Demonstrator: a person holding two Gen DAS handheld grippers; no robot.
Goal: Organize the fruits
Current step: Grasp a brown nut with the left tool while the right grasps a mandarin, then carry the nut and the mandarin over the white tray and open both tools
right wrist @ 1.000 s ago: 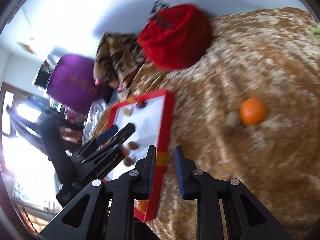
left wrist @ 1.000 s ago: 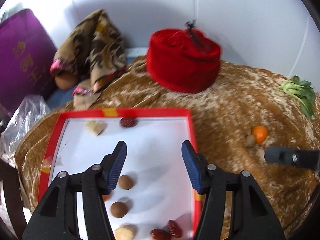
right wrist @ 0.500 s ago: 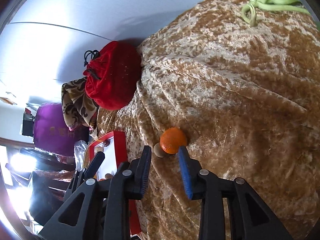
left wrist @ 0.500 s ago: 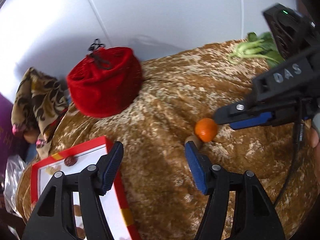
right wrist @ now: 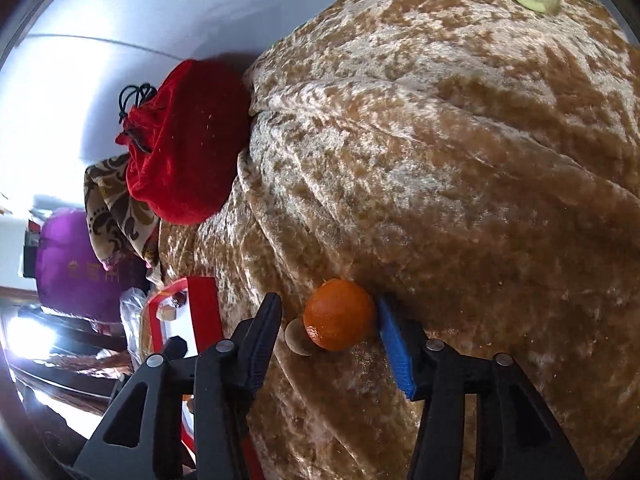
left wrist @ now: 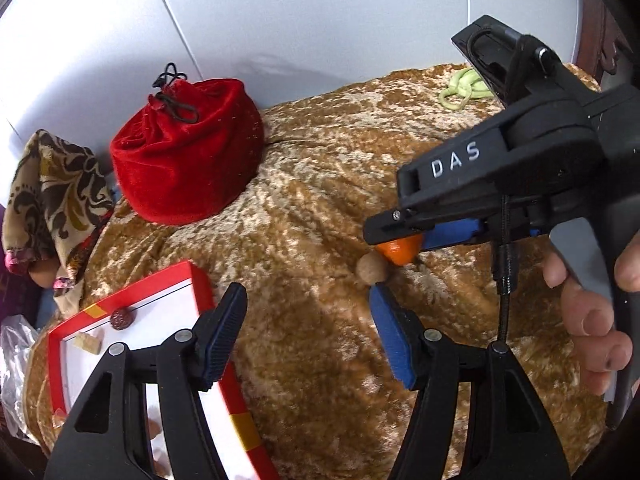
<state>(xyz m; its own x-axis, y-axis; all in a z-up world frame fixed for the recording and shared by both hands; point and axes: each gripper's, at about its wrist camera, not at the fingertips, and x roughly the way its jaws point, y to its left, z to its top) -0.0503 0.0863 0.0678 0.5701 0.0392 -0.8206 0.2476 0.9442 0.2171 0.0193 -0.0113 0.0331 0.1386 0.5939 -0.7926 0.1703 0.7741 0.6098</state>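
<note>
Jaws opening around orange (right wrist: 338, 314) (cloth-edged)

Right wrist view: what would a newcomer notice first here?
The bright orange fruit lies on the golden-brown cloth between the right gripper's opening jaws, a small tan ball beside it. Behind, a red velvet pouch sits near the wall.

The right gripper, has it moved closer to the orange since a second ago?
Yes. The right gripper now straddles the orange, jaws opening; earlier it was beside the red tray.
</note>
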